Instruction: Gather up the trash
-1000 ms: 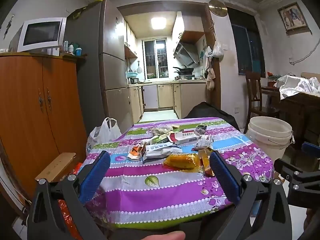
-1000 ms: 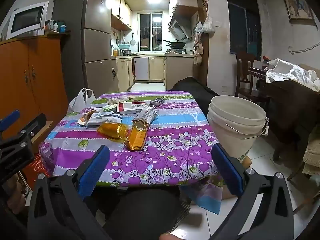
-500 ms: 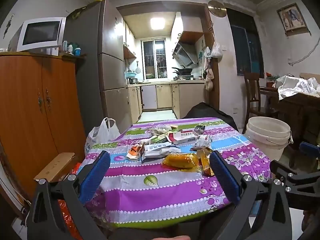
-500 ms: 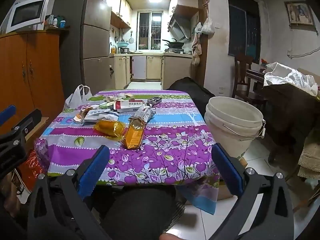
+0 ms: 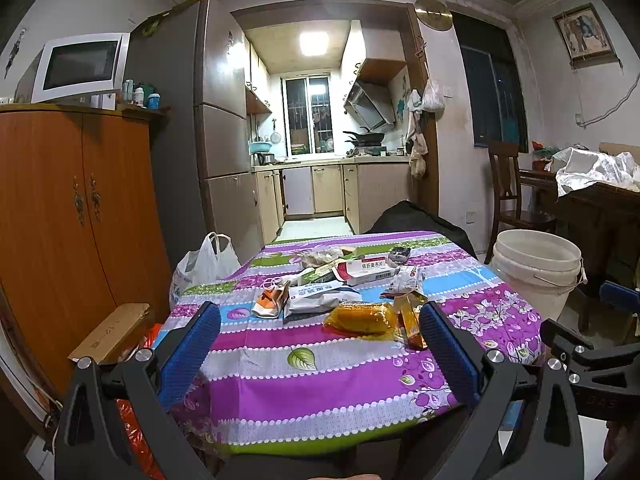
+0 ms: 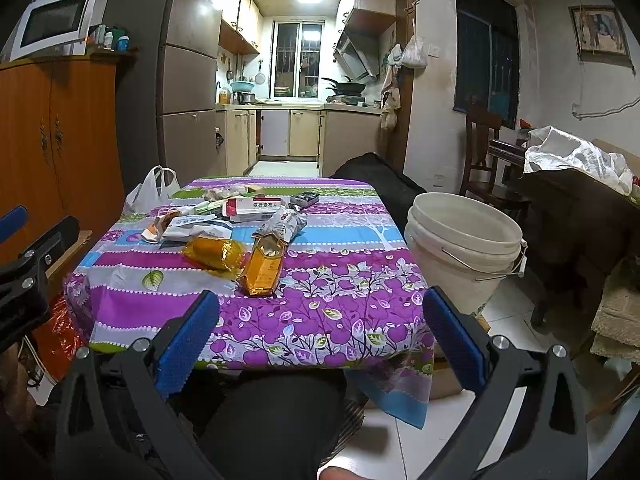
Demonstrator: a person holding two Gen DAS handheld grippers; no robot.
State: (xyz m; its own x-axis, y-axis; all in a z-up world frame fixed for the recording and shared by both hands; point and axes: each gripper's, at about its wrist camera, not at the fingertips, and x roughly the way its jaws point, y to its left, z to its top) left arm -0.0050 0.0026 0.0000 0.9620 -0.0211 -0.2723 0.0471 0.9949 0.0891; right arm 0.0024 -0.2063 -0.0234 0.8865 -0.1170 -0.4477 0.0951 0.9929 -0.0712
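Two black handheld grippers with blue finger pads hover at the near edge of a table draped in a purple, blue and white floral striped cloth; the left gripper has its jaws spread wide and empty; beyond it, from left, lie an orange-and-white torn wrapper, a white crumpled plastic packet, a yellow clear-wrapped snack pack, an amber foil pouch and, farther back, a red-and-white flat cardboard box; the right gripper also hangs with jaws parted, gripping nothing, well short of the litter; a white plastic bucket with a wire handle stands on the floor just right of the table.
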